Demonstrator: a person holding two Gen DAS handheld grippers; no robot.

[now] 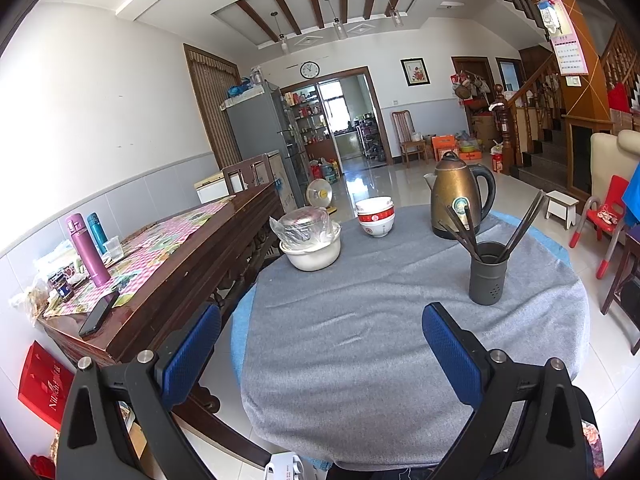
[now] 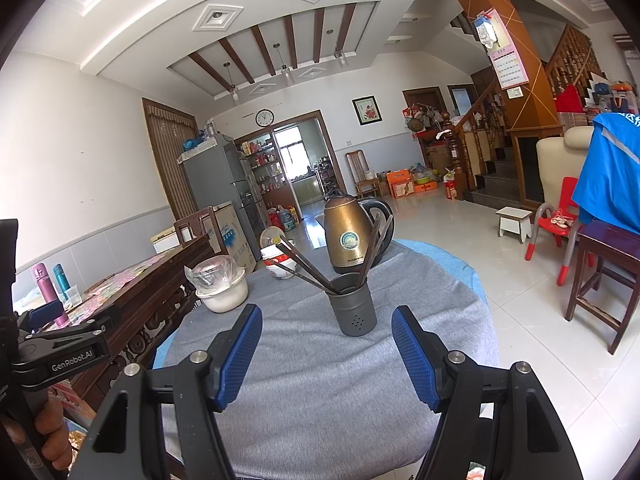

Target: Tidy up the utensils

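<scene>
A dark grey utensil holder (image 1: 488,274) stands upright on the round table's grey cloth (image 1: 360,320), with several dark chopsticks (image 1: 462,226) fanning out of it. My left gripper (image 1: 320,320) hovers over the near part of the table, open and empty, with the holder ahead to its right. In the right wrist view the same holder (image 2: 354,308) with its chopsticks (image 2: 304,268) stands just beyond my right gripper (image 2: 326,324), whose blue pads (image 2: 240,354) are spread wide with nothing between them. At the far left of that view a hand grips the left gripper's handle (image 2: 60,354).
Behind the holder stand a bronze kettle (image 1: 458,196), stacked red-and-white bowls (image 1: 375,216) and a white pot with a plastic-wrapped lid (image 1: 310,240). A wooden sideboard (image 1: 172,264) with flasks and a phone runs along the left. A red child's chair (image 2: 556,232) and dark stool (image 2: 608,268) stand to the right.
</scene>
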